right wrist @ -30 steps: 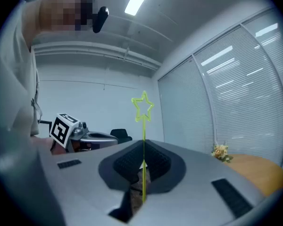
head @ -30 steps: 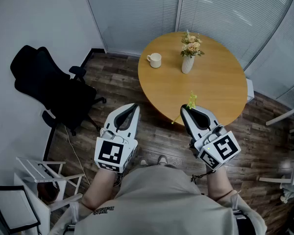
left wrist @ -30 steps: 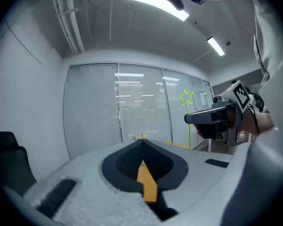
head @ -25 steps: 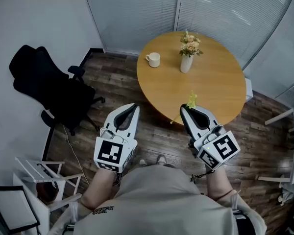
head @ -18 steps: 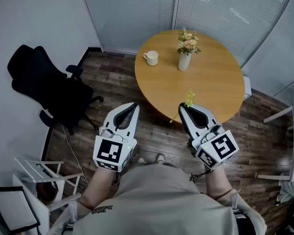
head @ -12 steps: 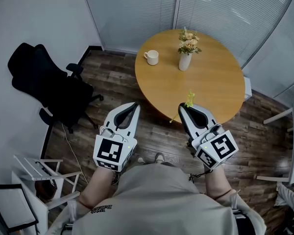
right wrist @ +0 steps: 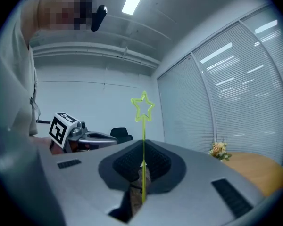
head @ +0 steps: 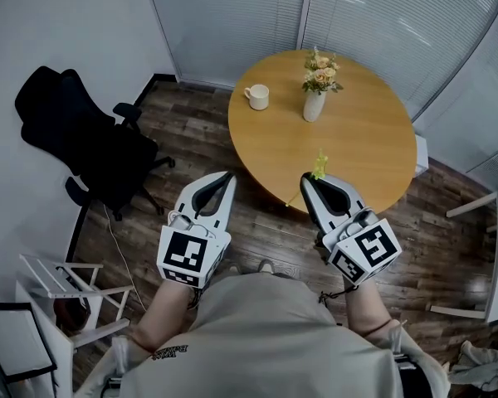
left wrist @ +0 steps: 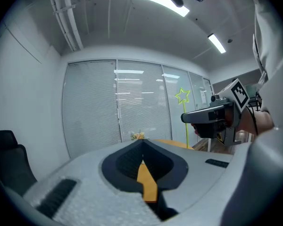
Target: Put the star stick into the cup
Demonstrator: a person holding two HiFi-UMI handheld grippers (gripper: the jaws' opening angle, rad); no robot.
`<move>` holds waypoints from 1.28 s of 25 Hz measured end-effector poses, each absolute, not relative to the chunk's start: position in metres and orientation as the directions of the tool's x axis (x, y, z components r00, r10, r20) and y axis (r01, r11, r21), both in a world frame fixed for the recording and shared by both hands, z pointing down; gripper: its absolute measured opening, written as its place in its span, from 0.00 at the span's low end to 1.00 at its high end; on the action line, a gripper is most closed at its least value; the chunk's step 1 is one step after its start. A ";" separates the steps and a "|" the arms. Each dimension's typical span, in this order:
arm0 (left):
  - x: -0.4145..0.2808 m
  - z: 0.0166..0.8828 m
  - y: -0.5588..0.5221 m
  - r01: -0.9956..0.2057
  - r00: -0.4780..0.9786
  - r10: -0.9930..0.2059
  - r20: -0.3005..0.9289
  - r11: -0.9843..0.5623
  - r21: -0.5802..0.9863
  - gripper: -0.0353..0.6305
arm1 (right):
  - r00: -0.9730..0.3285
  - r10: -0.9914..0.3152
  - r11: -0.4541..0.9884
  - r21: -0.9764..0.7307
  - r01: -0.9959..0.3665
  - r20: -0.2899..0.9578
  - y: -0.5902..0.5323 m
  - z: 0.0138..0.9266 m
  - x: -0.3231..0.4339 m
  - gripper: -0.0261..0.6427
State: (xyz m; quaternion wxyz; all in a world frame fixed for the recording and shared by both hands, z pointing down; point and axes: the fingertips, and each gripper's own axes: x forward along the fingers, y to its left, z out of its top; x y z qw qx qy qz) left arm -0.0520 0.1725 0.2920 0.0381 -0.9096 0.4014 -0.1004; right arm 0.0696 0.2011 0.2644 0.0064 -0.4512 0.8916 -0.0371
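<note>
Right hand-held gripper point(right wrist: 143, 147) pinches the star stick point(right wrist: 143, 131) upright; left hand-held gripper point(left wrist: 142, 145) is closed, empty.

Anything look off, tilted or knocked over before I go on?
Nothing stands out. The star stick stands straight in the right gripper's shut jaws, and the cup and flower vase sit upright on the table, with nothing spilled.

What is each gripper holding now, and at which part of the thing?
The right gripper holds the star stick by its thin stem, below the star, which sticks out past the jaws. The left gripper is shut and holds nothing.
</note>
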 end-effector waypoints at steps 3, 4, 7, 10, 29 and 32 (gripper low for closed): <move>-0.046 0.292 0.168 -0.736 0.649 -0.748 0.139 -0.663 -0.138 0.09 | -0.604 -0.796 0.602 -0.069 -0.796 0.023 0.196 0.267 0.075 0.08; -0.044 0.292 0.167 -0.741 0.645 -0.752 0.136 -0.659 -0.131 0.09 | -0.609 -0.793 0.607 -0.069 -0.792 0.024 0.194 0.268 0.077 0.08; -0.036 0.292 0.162 -0.751 0.634 -0.762 0.133 -0.648 -0.130 0.09 | -0.621 -0.783 0.619 -0.067 -0.783 0.024 0.187 0.269 0.085 0.08; -0.028 0.291 0.155 -0.757 0.626 -0.768 0.132 -0.640 -0.135 0.09 | -0.624 -0.781 0.622 -0.068 -0.780 0.014 0.179 0.268 0.095 0.08; -0.015 0.308 0.139 -0.742 0.639 -0.756 0.141 -0.654 -0.145 0.09 | -0.619 -0.785 0.618 -0.088 -0.782 -0.008 0.155 0.287 0.102 0.08; -0.021 0.309 0.118 -0.736 0.648 -0.748 0.141 -0.663 -0.136 0.09 | -0.607 -0.794 0.604 -0.088 -0.792 0.009 0.132 0.293 0.096 0.08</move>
